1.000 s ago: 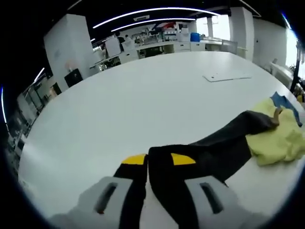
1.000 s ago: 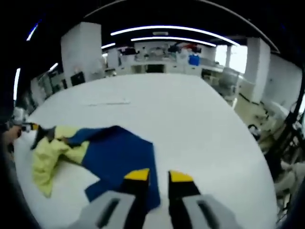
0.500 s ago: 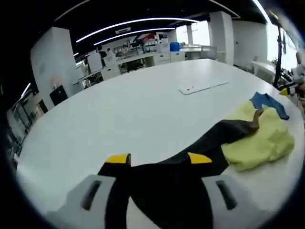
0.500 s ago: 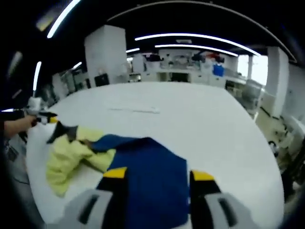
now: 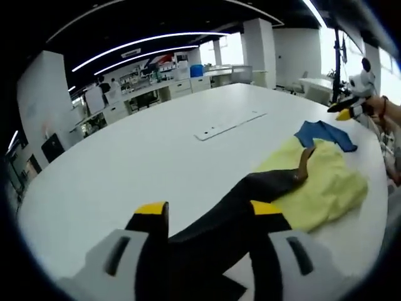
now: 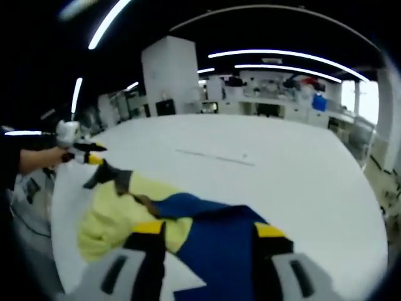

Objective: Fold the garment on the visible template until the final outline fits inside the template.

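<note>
I work over a large white table with a rounded edge [image 5: 125, 157]. On it lies a crumpled cloth garment in pale yellow, dark grey and blue [image 5: 319, 182], its grey part reaching toward me. Farther off, well apart from it, a thin flat whitish strip [image 5: 229, 125] rests on the tabletop.

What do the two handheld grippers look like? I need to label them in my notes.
The left gripper has pale grey jaw bodies, each with a dark slot, and black fingers with yellow tips. The right gripper is built the same: grey bodies, dark slots, black fingers, yellow tips. A dark sleeve shows behind the other gripper at the right gripper view's left edge.
</note>
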